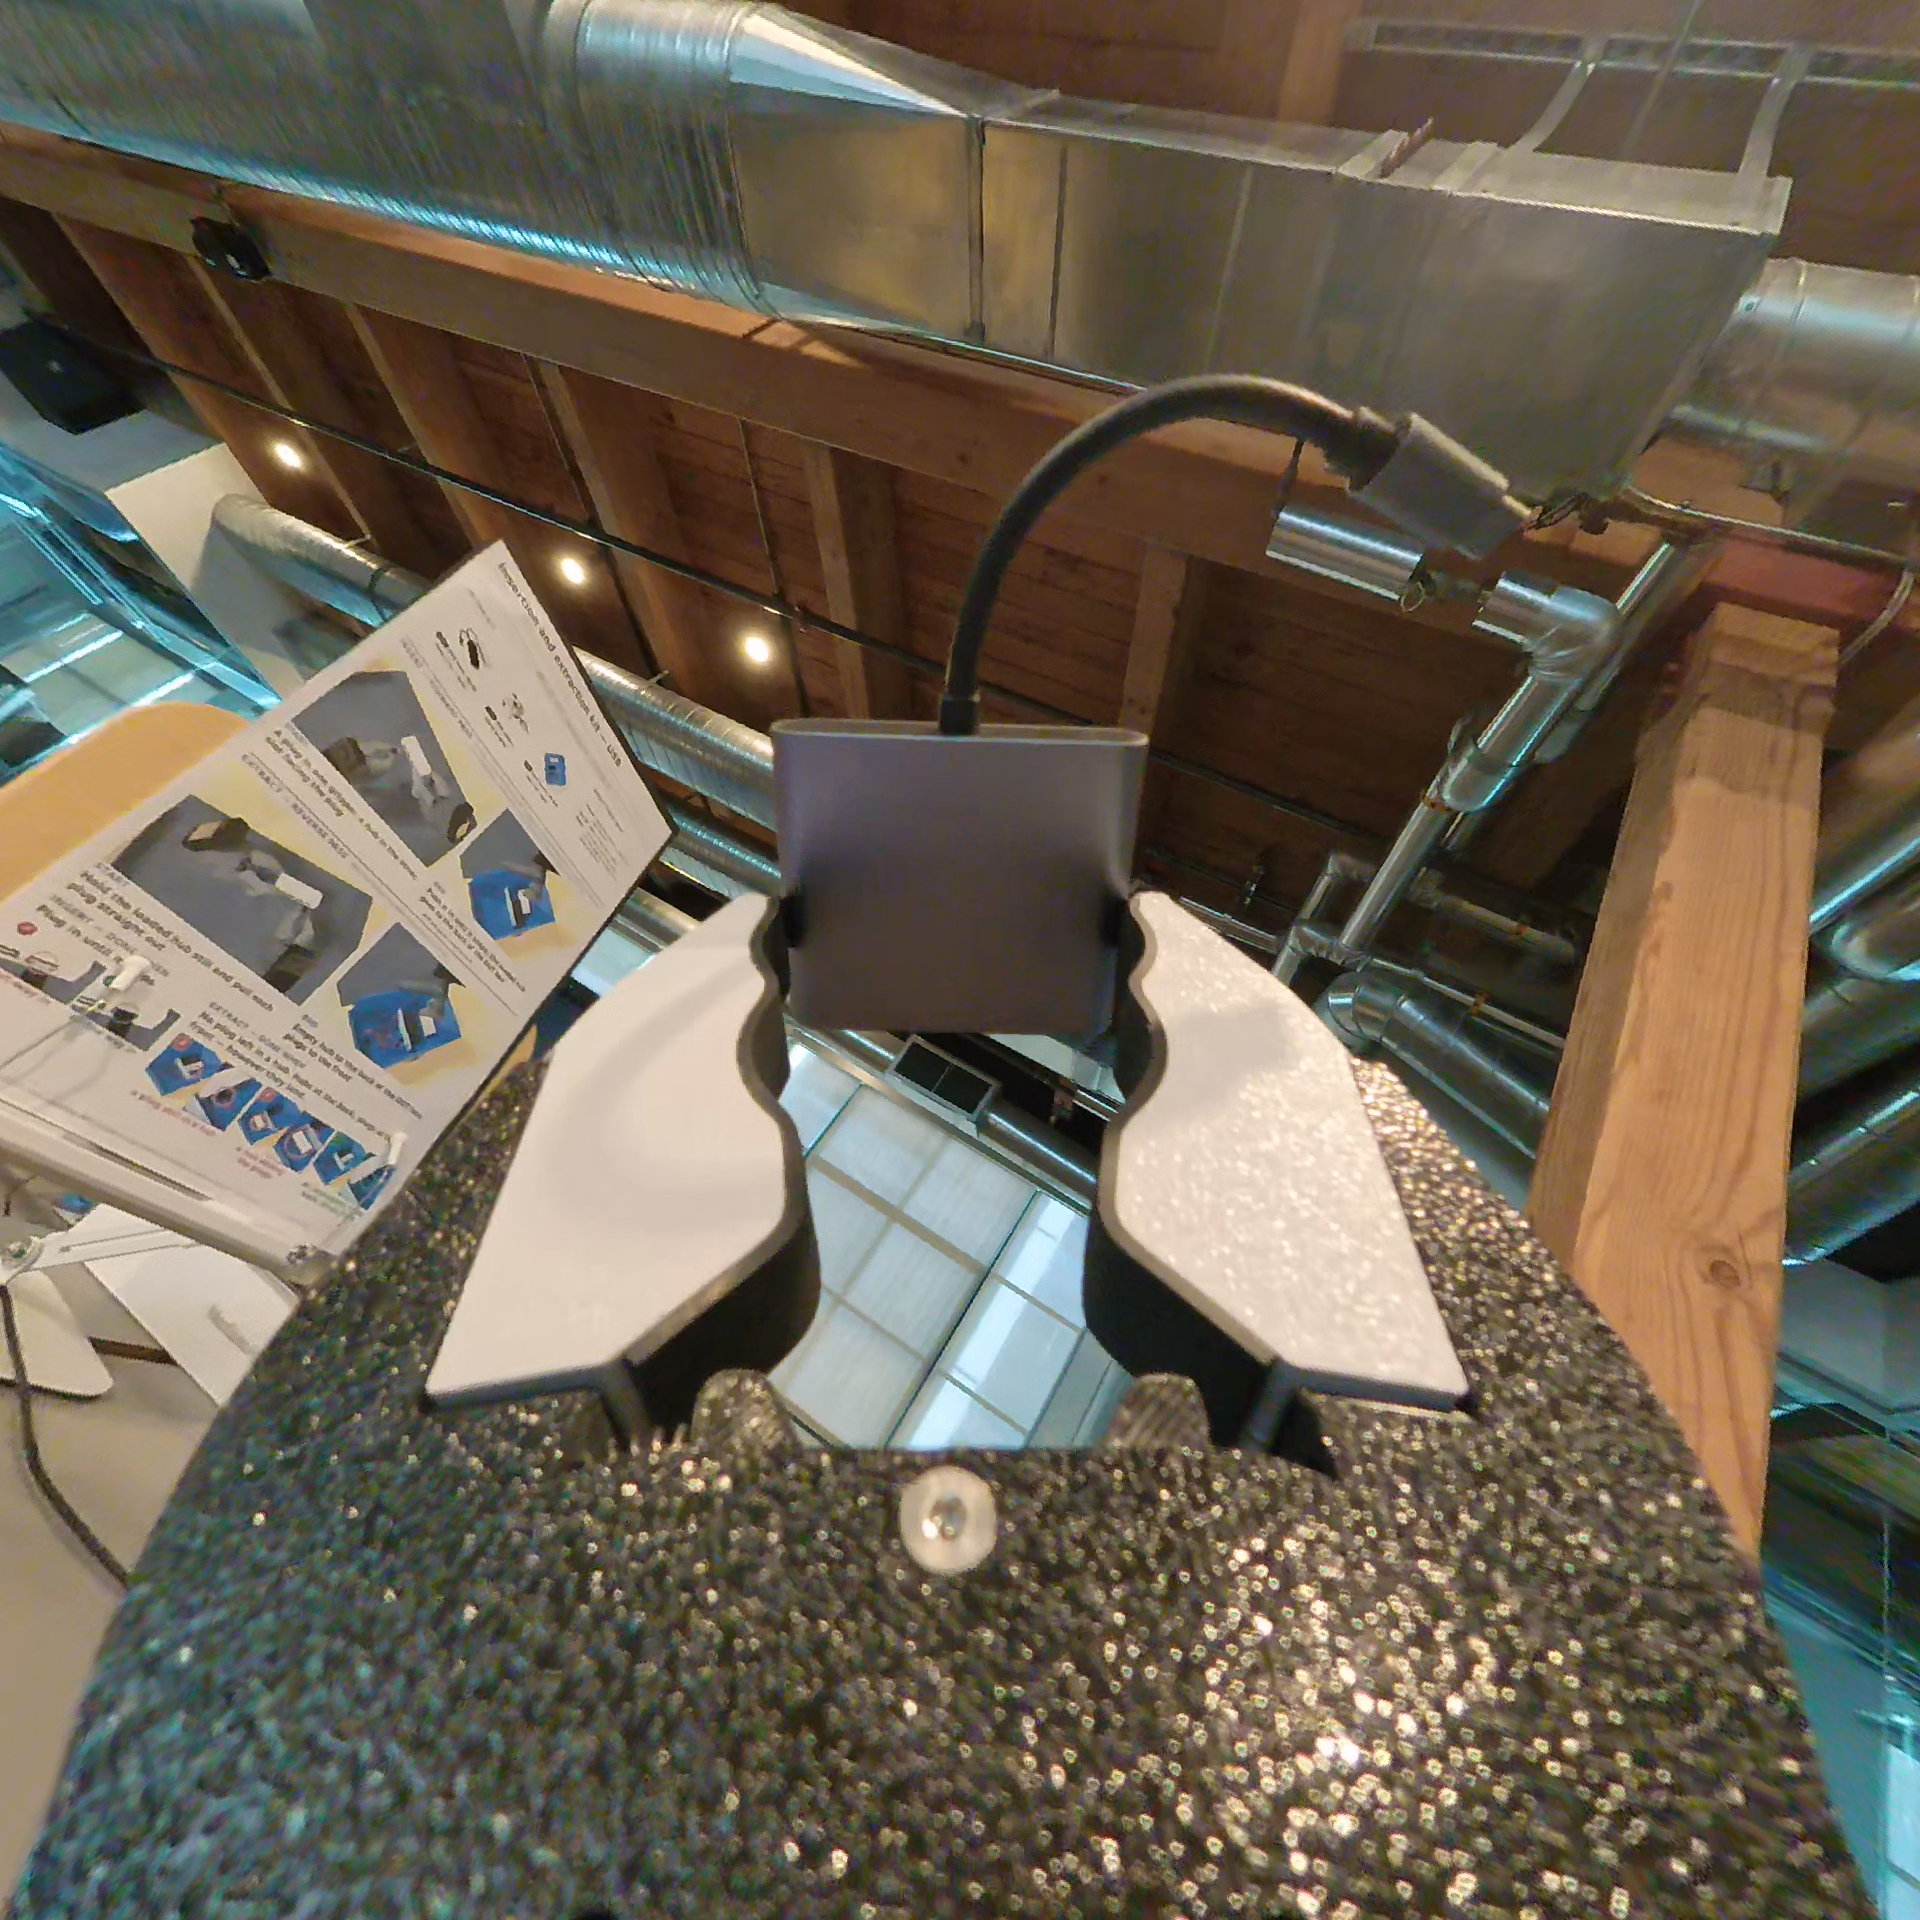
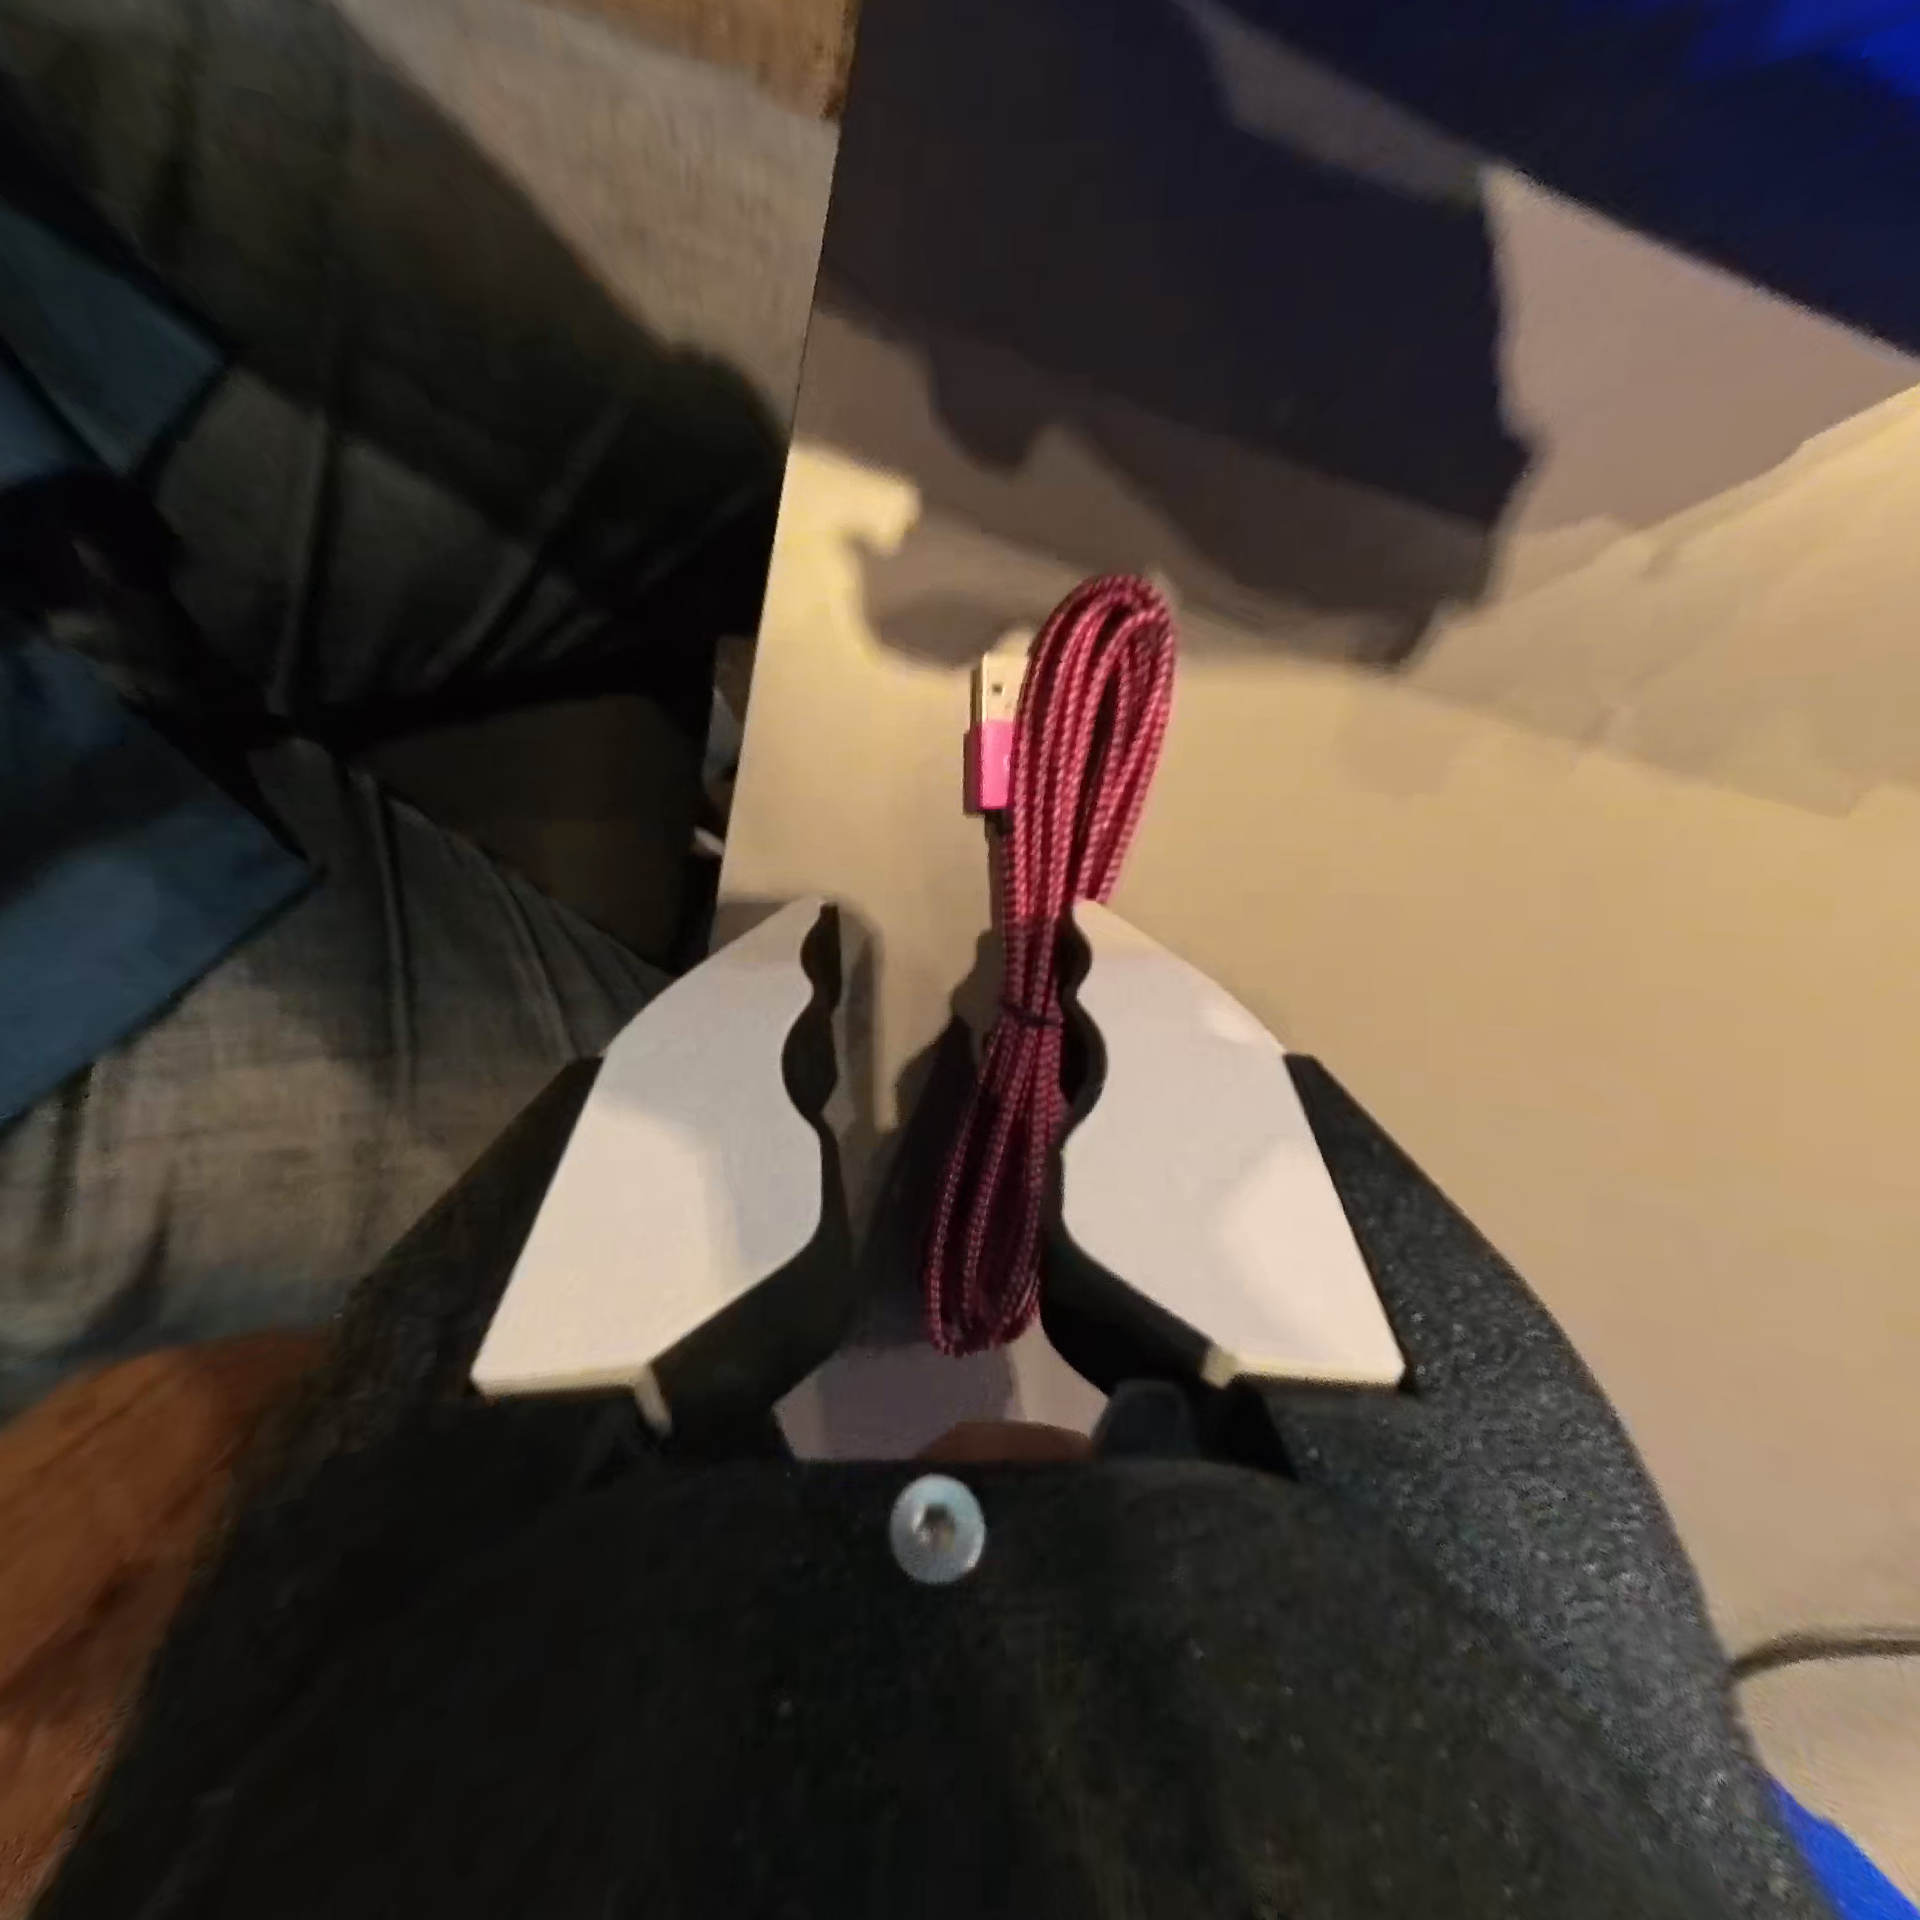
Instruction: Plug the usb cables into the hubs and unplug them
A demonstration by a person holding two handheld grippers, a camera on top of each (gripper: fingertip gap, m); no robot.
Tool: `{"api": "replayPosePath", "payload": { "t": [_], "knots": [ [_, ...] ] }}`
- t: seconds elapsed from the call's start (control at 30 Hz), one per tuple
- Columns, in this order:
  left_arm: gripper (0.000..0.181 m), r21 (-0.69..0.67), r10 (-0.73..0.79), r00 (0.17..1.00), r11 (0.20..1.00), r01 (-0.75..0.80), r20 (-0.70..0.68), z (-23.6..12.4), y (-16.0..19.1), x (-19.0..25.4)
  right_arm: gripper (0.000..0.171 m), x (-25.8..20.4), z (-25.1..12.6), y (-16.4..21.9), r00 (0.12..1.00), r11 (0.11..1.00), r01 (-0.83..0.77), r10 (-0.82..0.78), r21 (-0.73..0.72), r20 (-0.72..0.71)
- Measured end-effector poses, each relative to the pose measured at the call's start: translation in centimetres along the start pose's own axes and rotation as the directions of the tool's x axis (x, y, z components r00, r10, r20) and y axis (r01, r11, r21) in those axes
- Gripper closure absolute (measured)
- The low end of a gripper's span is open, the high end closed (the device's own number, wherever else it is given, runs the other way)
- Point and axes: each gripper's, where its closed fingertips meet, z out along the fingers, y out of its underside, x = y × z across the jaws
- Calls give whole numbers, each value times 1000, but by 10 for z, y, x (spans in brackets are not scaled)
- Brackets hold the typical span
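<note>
Left wrist view: the left gripper is tilted up toward a ceiling of wooden beams and silver sheet-metal ducts. Its two white fingers clench a flat, grey, rounded-rectangle USB hub by its side edges, held in the air. A short black cable rises from the hub's top edge, arches right and ends in a grey metal plug hanging free. To the left stands a printed instruction sheet with photos, propped at a slant on a white stand. A pale wooden post stands at right.

Right wrist view: blurred. The right gripper points down at a tan tabletop crossed by dark shadows. Its jaws stand apart. A bundled magenta braided USB cable, tied at mid-length by a thin dark band, lies on the table between the fingers, close against the right-hand finger; contact there cannot be told. Its pink-sleeved metal plug points away, beyond the fingertips. Grey fabric shows at left.
</note>
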Motion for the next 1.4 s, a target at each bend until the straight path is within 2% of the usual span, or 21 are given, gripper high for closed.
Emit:
{"api": "replayPosePath", "payload": {
  "t": [0.27, 0.47, 0.77, 1.0, 1.13, 1.3, 1.4],
  "knots": [
    [121, -17, 4, 1000, 1000, -4, -12, 2, 7, 8, 130, -1, 24, -10, 999, 999, -24, 25, -26, 27],
    [121, -16, -3, 1000, 1000, 3, -15, 2, 6, 7, 130, -31, 22, -15, 989, 1000, -16, 16, -1, 150],
    [121, -18, -14, 1000, 1000, 14, -22, 3, 7, 8, 131, -36, 20, -16, 995, 995, 98, -98, 0, 15],
    [121, -25, -23, 999, 999, 22, -24, 3, 11, 8, 138, -46, 16, -13, 993, 993, 115, -116, 39, 20],
    [121, -28, -23, 999, 999, 23, -25, 4, 13, 7, 138, -41, 19, -8, 992, 993, 118, -117, 24, -40],
    [121, -47, -27, 999, 999, 26, -19, 4, 20, 5, 134, -31, 17, -16, 992, 993, 89, -82, 73, -91],
    [121, -69, -5, 1000, 998, 4, -23, 5, 23, 8, 133, -30, 23, -10, 997, 997, 57, -55, 49, -50]
  ]
}}
